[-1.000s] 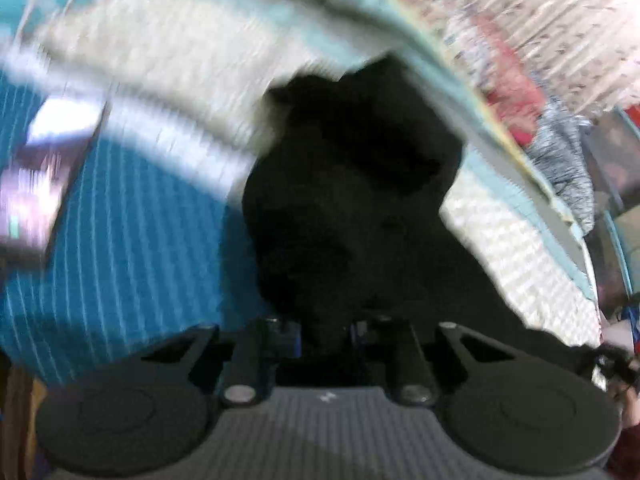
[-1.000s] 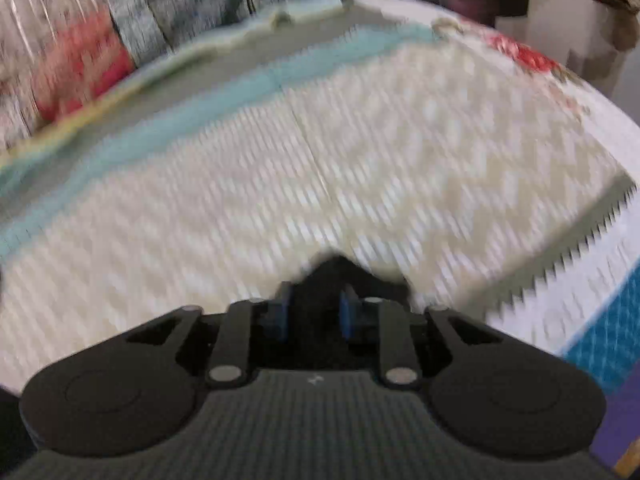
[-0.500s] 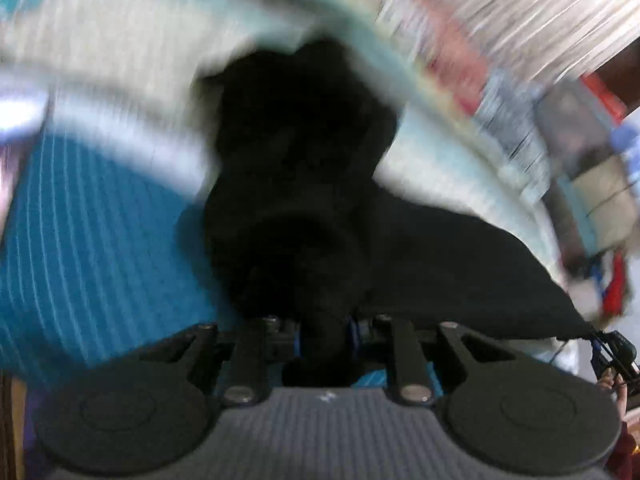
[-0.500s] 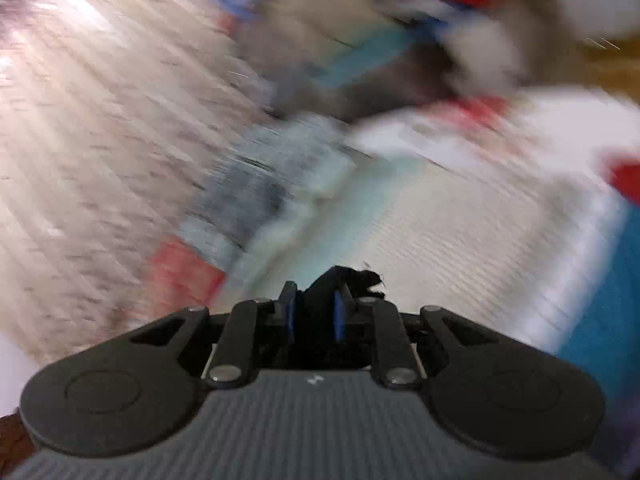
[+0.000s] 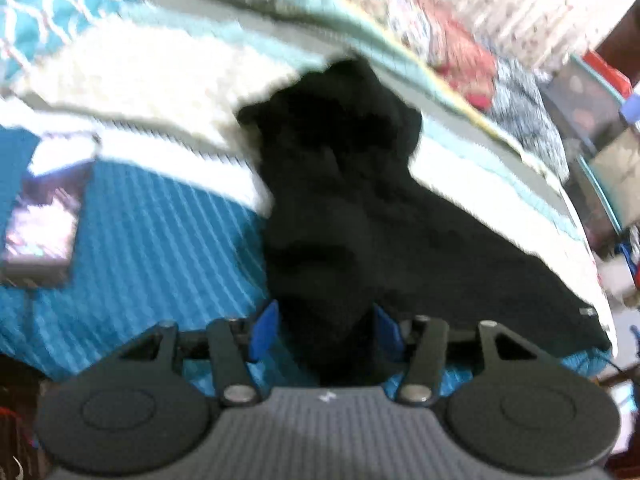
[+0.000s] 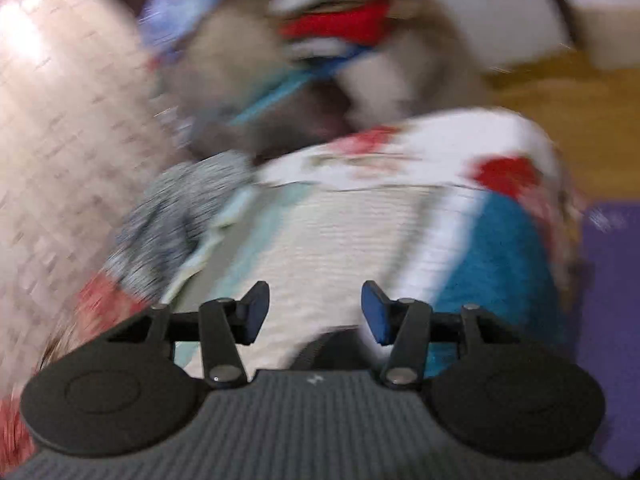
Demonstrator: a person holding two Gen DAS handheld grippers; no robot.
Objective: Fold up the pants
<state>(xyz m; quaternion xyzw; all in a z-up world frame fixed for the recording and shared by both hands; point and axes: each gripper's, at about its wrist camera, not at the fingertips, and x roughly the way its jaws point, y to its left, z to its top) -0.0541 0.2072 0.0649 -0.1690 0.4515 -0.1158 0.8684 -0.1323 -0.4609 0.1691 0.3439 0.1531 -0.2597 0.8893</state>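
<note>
The black pants (image 5: pixel 340 200) lie bunched on the bed in the left wrist view, with one leg stretched out to the right. A fold of them runs down between the blue pads of my left gripper (image 5: pixel 325 332), whose jaws are opening and stand apart around the cloth. In the right wrist view my right gripper (image 6: pixel 316 312) is also opening, with nothing between its blue pads. Only a dark bit of the pants (image 6: pixel 328 352) shows below them, close to the gripper's body. Both views are blurred.
A flat phone-like device (image 5: pixel 44 216) lies on the blue striped bedspread (image 5: pixel 152 248) at the left. A cream blanket (image 5: pixel 160 76) covers the far side. Beyond the bed's end are a heap of clothes (image 6: pixel 320 60), wooden floor (image 6: pixel 560 96) and a purple mat (image 6: pixel 612 300).
Both grippers were shut on black cloth and now stand with their pads apart. The right one has let the cloth drop and swung toward the bed's end. The pants have spread out to the right.
</note>
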